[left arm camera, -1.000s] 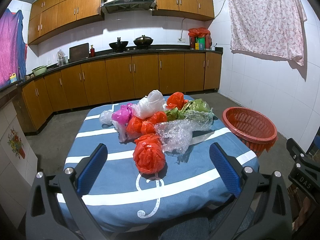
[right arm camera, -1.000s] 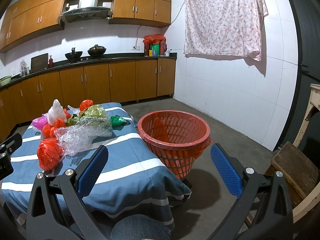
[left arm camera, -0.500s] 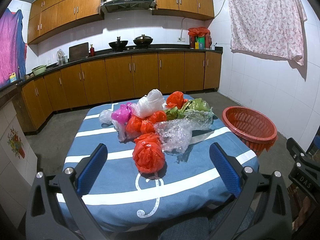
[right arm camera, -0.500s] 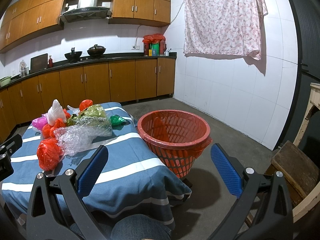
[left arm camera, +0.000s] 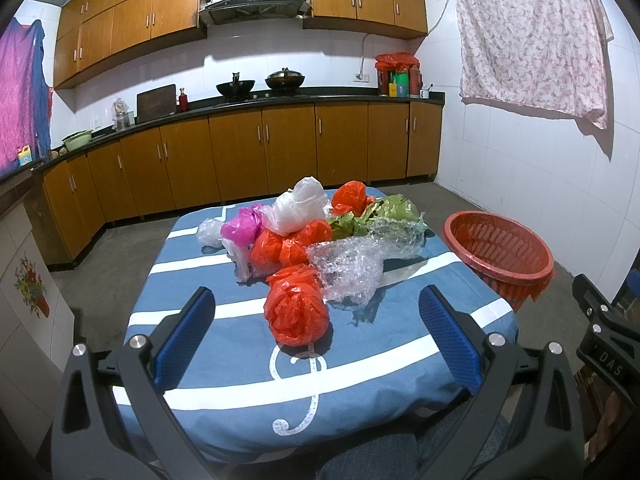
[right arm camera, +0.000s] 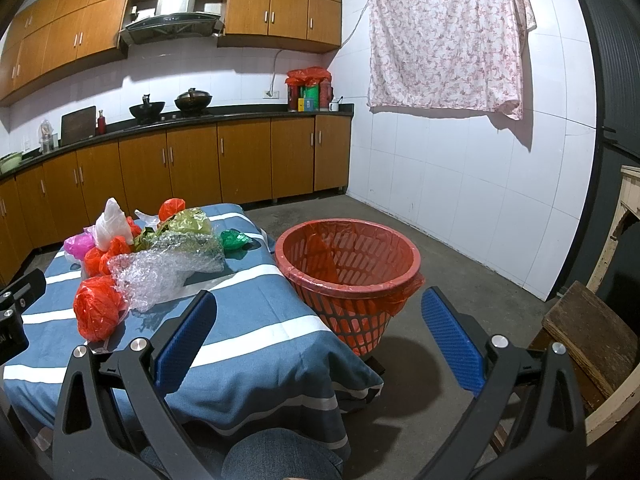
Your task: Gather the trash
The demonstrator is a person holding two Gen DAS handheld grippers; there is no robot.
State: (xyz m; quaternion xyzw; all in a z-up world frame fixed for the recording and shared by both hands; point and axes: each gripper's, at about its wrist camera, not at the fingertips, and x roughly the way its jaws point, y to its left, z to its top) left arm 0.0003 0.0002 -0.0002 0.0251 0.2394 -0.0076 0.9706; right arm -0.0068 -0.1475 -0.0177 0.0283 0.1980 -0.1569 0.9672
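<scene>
A heap of crumpled plastic bags lies on the blue striped tablecloth (left arm camera: pixel 224 320). Nearest is a red bag (left arm camera: pixel 297 312), also in the right wrist view (right arm camera: pixel 96 307). Behind it lie bubble wrap (left arm camera: pixel 347 266), more red bags (left arm camera: pixel 280 246), a pink bag (left arm camera: pixel 240 229), a white bag (left arm camera: pixel 298 208) and a green bag (left arm camera: pixel 394 210). A red mesh trash basket (left arm camera: pixel 500 248) stands on the floor right of the table (right arm camera: pixel 348 264). My left gripper (left arm camera: pixel 316 320) is open, short of the red bag. My right gripper (right arm camera: pixel 316 320) is open and empty, facing the basket.
Wooden kitchen cabinets (left arm camera: pixel 240 152) and a counter with woks run along the back wall. A floral cloth (right arm camera: pixel 444 36) hangs on the right wall. A wooden stool (right arm camera: pixel 588 332) stands at the right. My knee (right arm camera: pixel 280 456) is under the table's near edge.
</scene>
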